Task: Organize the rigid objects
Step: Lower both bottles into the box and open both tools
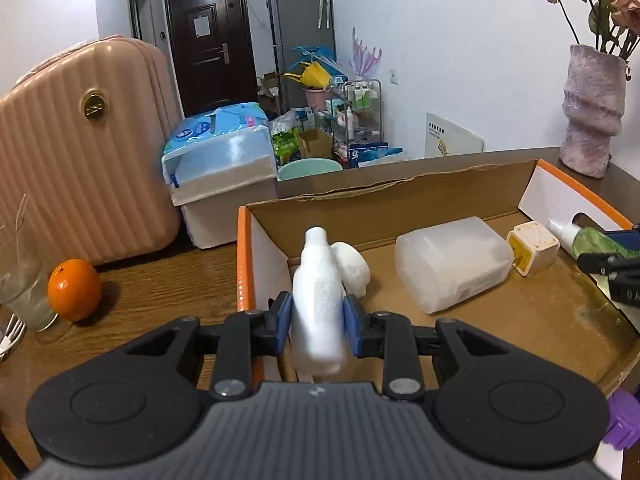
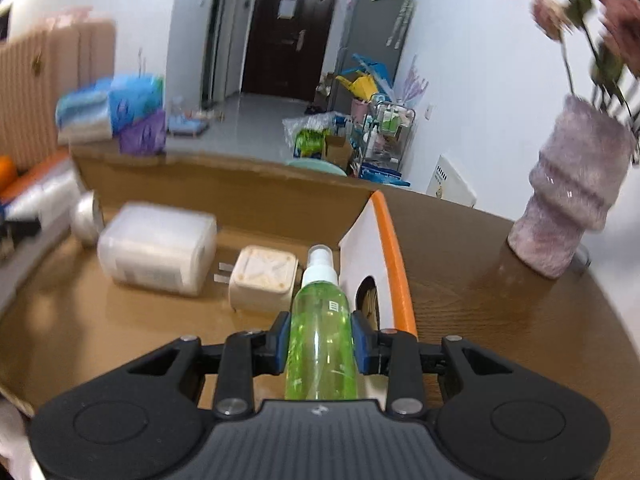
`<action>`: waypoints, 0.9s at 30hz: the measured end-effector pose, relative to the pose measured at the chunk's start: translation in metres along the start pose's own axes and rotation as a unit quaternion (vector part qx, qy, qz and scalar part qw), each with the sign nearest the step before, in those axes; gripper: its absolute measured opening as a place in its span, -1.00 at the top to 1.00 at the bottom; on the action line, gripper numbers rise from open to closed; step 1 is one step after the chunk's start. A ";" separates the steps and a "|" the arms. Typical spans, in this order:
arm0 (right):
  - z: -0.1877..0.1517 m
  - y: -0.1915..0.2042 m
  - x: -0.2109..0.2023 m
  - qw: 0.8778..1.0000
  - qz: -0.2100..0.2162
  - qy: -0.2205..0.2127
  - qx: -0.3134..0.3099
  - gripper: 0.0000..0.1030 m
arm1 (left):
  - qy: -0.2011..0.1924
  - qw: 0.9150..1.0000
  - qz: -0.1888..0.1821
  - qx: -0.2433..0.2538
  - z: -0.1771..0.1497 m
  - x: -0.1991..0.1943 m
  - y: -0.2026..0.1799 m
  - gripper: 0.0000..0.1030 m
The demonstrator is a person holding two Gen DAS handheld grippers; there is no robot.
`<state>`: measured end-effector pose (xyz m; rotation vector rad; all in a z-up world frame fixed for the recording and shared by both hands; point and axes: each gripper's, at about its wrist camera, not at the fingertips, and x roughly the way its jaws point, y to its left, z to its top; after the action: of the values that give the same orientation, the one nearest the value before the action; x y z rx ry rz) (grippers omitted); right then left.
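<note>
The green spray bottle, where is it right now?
The green spray bottle is clamped in the right claw, over the cardboard box's right end, beside the cream plug adapter.

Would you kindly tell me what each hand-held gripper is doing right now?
Left hand-held gripper: closed on white bottle.
Right hand-held gripper: closed on green spray bottle.

Opaque white plastic bottle; translucent green spray bottle, white nozzle; brown cardboard box, orange-edged, white inner flaps; frosted white plastic container; cream square plug adapter; mottled pink-mauve vase; ribbed pink suitcase; orange fruit.
</note>
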<state>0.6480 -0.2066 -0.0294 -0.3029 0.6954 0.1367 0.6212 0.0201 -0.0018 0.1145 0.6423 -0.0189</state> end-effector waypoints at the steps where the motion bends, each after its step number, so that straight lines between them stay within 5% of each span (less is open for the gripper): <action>1: -0.001 0.005 0.001 1.000 -0.012 0.004 -0.017 0.44 | -0.001 1.000 -0.001 0.001 0.000 0.001 0.000 0.39; 4: -0.005 0.009 0.000 0.999 -0.028 0.007 -0.034 0.48 | 0.003 1.000 -0.008 0.007 0.002 0.004 -0.002 0.27; 10: -0.011 0.001 -0.012 0.999 -0.030 0.026 -0.019 0.64 | 0.023 0.998 -0.049 0.026 0.006 0.007 -0.017 -0.48; 27: -0.066 -0.035 -0.070 0.996 -0.062 0.057 0.009 0.63 | 0.031 0.993 -0.092 0.072 -0.014 -0.028 -0.076 -0.62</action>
<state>0.5626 -0.2621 -0.0244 -0.3381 0.7891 -0.0048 0.5867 -0.0545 -0.0040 0.1947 0.7113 -0.2411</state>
